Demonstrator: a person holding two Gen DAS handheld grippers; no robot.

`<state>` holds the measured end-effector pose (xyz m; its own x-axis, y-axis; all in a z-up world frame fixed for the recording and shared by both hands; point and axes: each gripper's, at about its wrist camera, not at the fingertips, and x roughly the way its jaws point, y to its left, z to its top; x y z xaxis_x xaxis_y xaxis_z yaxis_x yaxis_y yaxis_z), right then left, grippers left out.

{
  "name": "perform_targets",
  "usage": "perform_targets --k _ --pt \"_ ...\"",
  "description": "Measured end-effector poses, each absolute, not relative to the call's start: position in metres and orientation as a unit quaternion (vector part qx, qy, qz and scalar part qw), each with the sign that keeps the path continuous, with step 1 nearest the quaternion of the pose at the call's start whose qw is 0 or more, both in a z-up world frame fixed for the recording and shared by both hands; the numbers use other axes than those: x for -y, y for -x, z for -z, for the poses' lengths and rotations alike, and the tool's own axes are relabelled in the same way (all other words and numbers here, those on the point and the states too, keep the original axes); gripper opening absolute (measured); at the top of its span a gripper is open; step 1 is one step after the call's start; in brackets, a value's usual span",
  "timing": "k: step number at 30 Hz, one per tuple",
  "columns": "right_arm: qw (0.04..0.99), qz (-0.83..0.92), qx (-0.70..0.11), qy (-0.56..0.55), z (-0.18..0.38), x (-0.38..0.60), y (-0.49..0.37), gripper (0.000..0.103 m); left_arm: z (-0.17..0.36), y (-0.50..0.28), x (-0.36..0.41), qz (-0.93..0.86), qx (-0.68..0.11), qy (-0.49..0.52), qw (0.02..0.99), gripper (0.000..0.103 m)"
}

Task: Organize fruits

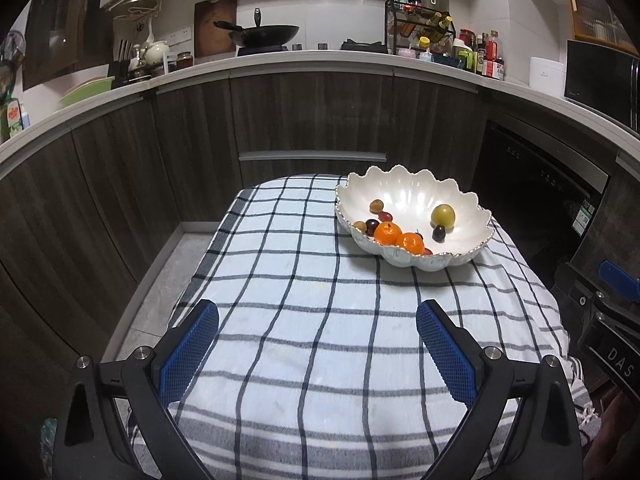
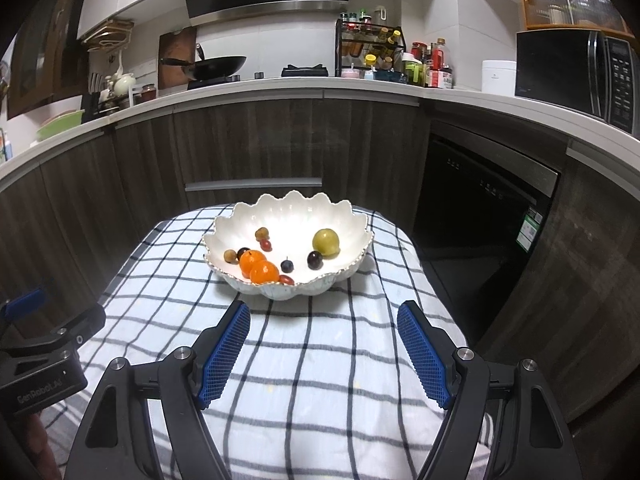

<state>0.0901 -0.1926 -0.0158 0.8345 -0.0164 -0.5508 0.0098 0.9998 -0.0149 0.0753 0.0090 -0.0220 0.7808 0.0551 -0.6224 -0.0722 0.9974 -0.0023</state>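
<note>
A kitchen counter (image 2: 280,86) runs behind a small table under a checked cloth (image 2: 320,360). A white scalloped bowl (image 2: 296,208) sits near the table's far edge, holding two oranges (image 2: 258,266), a green fruit (image 2: 326,242) and small dark fruits. The left gripper (image 1: 318,350) and right gripper (image 2: 324,352) hover over the cloth, jaws wide apart, empty.
</note>
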Motion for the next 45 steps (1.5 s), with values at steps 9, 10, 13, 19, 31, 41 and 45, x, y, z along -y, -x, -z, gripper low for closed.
perform_targets --k 9,10,13,19,31,41,45 --pt "0.958 0.001 -0.285 0.009 0.015 0.188 -0.069 0.077 0.022 -0.058 -0.015 -0.034 -0.328 0.015 0.944 0.101" --pt "0.958 0.001 -0.285 0.01 0.015 0.187 -0.068 0.077 0.022 -0.057 -0.016 -0.034 -0.329 0.015 0.944 0.101" --pt "0.959 0.002 -0.284 0.009 0.014 0.188 -0.065 0.077 0.021 -0.055 -0.017 -0.035 -0.325 0.014 0.945 0.101" --pt "0.959 0.003 -0.283 0.008 0.012 0.189 -0.061 0.077 0.018 -0.049 -0.019 -0.037 -0.319 0.015 0.947 0.101" --pt "0.961 0.003 -0.278 0.007 0.011 0.19 -0.058 0.077 0.015 -0.046 -0.019 -0.037 -0.315 0.012 0.948 0.101" --pt "0.96 0.002 -0.279 0.007 0.012 0.19 -0.058 0.077 0.013 -0.046 -0.02 -0.037 -0.314 0.011 0.949 0.101" --pt "0.96 0.002 -0.279 0.007 0.012 0.19 -0.059 0.077 0.013 -0.046 -0.02 -0.037 -0.314 0.011 0.949 0.101"
